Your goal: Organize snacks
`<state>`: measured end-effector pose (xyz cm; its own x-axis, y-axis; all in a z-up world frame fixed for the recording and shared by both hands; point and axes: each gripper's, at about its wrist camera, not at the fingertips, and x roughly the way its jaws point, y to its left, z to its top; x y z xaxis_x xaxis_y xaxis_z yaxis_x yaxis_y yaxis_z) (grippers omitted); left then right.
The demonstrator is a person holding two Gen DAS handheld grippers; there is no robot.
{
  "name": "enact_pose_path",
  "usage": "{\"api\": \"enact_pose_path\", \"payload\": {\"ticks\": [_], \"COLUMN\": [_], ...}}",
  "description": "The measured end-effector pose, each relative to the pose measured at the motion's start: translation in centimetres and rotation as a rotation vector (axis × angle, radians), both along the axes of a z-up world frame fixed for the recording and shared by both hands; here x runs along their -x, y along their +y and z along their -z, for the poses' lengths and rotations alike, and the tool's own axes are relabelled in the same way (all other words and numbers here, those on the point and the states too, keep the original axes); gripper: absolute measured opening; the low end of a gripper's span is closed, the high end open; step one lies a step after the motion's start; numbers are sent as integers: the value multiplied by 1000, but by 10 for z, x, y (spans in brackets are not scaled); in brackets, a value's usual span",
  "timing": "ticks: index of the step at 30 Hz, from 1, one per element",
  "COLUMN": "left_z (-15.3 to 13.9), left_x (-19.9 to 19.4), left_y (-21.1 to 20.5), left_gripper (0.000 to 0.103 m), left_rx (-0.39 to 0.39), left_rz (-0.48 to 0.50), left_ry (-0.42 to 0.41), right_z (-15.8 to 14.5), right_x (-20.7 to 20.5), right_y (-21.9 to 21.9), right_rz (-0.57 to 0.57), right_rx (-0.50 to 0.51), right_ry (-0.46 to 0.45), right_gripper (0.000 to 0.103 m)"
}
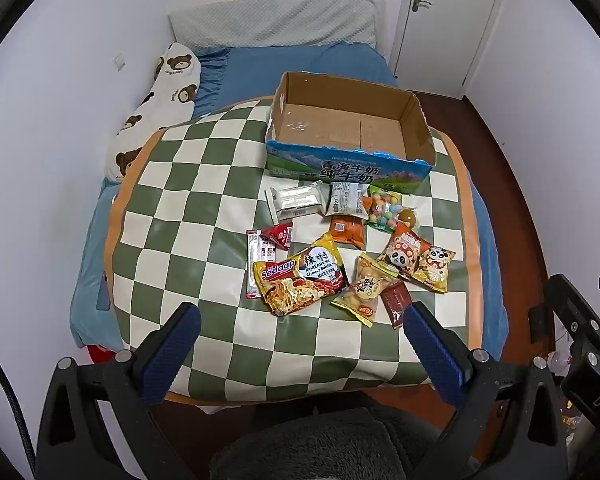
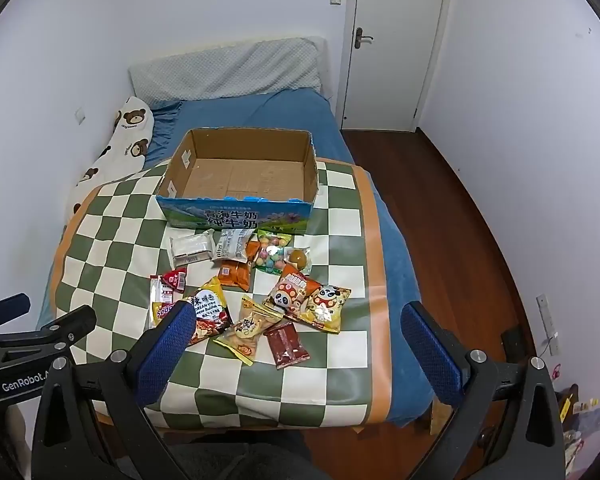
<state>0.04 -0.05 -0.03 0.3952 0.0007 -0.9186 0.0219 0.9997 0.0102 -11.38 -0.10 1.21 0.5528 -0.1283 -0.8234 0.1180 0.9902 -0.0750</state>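
Note:
Several snack packets lie scattered on a green-and-white checked mat [image 1: 188,216] [image 2: 112,240] spread over a bed. Among them are a yellow Sedaap noodle pack [image 1: 302,280] [image 2: 210,314], two panda packets [image 1: 416,258] [image 2: 310,298], a bag of coloured candy balls [image 1: 384,208] [image 2: 272,254] and a silver packet [image 1: 296,200] [image 2: 192,246]. Behind them stands an empty cardboard box [image 1: 346,120] [image 2: 240,172] with a blue printed front. My left gripper [image 1: 302,318] hovers open above the mat's near edge. My right gripper [image 2: 300,318] hovers open too, holding nothing.
The bed has a blue sheet [image 2: 260,112], a bear-print pillow [image 1: 160,108] along the left wall and a grey headboard cushion [image 1: 272,20]. A white door [image 2: 396,44] and wooden floor [image 2: 440,220] lie to the right. The other gripper's frame shows at each view's edge.

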Motion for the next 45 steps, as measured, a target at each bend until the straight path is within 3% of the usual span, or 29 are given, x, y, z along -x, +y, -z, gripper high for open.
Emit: {"api": "enact_pose_path", "payload": {"ticks": [45], "left_z": [-4], "left_x": [-2], "left_y": [-7], "left_gripper": [103], "left_rx": [-14], "left_rz": [18], "left_ry": [-4], "right_z": [5], "right_x": [-3], "right_y": [-3], "right_rz": [5], "right_rx": [-7], "right_ry": [12], "right_gripper": [103]}}
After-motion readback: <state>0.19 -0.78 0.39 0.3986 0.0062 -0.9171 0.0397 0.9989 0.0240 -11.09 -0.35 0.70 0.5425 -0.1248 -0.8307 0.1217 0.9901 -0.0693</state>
